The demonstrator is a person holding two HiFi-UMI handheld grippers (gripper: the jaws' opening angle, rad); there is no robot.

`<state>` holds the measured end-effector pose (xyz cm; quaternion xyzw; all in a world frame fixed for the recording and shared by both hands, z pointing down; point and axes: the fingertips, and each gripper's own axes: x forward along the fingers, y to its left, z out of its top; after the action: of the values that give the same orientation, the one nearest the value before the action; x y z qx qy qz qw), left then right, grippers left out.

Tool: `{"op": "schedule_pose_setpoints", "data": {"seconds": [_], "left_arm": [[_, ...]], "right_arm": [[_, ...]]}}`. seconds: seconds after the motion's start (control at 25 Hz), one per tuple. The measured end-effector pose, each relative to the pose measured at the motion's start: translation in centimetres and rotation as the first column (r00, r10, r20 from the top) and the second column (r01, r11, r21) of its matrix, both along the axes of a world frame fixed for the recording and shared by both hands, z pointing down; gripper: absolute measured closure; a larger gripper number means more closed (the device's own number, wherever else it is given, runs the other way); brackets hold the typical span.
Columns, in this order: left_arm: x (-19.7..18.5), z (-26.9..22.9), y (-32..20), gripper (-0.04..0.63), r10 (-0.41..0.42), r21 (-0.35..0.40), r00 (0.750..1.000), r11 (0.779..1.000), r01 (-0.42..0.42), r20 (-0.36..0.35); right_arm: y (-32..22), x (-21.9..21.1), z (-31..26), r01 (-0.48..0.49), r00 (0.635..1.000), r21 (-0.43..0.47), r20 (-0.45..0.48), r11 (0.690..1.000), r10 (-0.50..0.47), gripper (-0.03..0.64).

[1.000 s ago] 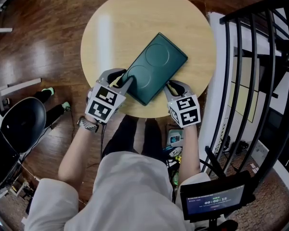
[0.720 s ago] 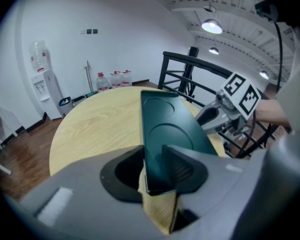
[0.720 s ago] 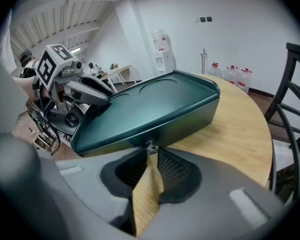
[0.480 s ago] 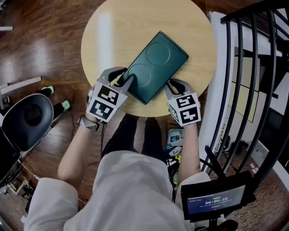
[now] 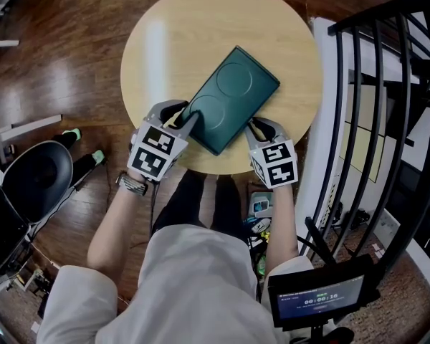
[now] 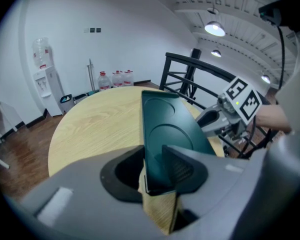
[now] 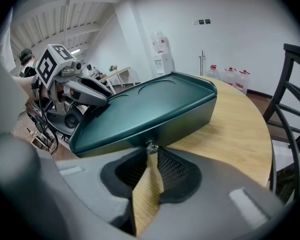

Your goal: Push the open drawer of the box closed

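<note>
box (image 5: 233, 99) lay by worktop's (image 5: 172, 34) near edge, drawer nearly flush | left claw (image 5: 186, 120) clamped on box corner | right claw (image 5: 252, 126) narrow, pinched on drawer knob (image 7: 150, 146) | risk: push could swivel box in corner-only hold, or tips skid off knob

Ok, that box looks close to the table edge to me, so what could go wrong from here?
The green box sits with its near corner close to the edge of the round table; a tug toward the person could drag it off. The fingers of the right gripper pinch only the small knob and may slip. The left gripper holds just one corner, so the box could swivel.
</note>
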<state>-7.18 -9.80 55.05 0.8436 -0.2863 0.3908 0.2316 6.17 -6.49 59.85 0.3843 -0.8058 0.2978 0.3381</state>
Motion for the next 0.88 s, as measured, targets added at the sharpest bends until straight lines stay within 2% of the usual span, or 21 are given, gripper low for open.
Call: {"op": "schedule_pose_setpoints", "data": {"seconds": [0.16, 0.32, 0.36, 0.44, 0.64, 0.88], "left_arm": [[0.1, 0.0, -0.2, 0.466, -0.022, 0.004, 1.000, 1.000, 0.022, -0.016], [0.3, 0.1, -0.4, 0.464, -0.011, 0.005, 1.000, 1.000, 0.012, -0.013], [0.4, 0.1, -0.3, 0.446, -0.005, 0.003, 1.000, 1.000, 0.005, -0.012], [0.7, 0.1, -0.1, 0.423, 0.001, 0.002, 1.000, 1.000, -0.001, -0.008], [0.6, -0.9, -0.3, 0.423, -0.005, 0.030, 1.000, 1.000, 0.005, -0.004], [1.4, -3.2, -1.1, 0.425, -0.001, 0.089, 1.000, 0.996, 0.003, -0.029]], "right_arm": [[0.0, 0.2, 0.0, -0.027, 0.999, 0.008, 0.032, 1.000, 0.026, 0.546], [-0.1, 0.2, 0.0, -0.033, 0.998, -0.004, 0.061, 0.999, 0.033, 0.545], [-0.1, 0.2, 0.0, -0.033, 0.998, -0.005, 0.062, 0.999, 0.033, 0.541], [0.0, 0.4, -0.1, -0.029, 0.999, 0.001, 0.046, 1.000, 0.028, 0.526], [0.3, 1.4, -1.5, -0.041, 0.999, 0.018, 0.019, 0.999, 0.041, 0.526], [-0.4, 2.7, -5.2, -0.080, 0.997, 0.091, 0.017, 0.993, 0.079, 0.526]]}}
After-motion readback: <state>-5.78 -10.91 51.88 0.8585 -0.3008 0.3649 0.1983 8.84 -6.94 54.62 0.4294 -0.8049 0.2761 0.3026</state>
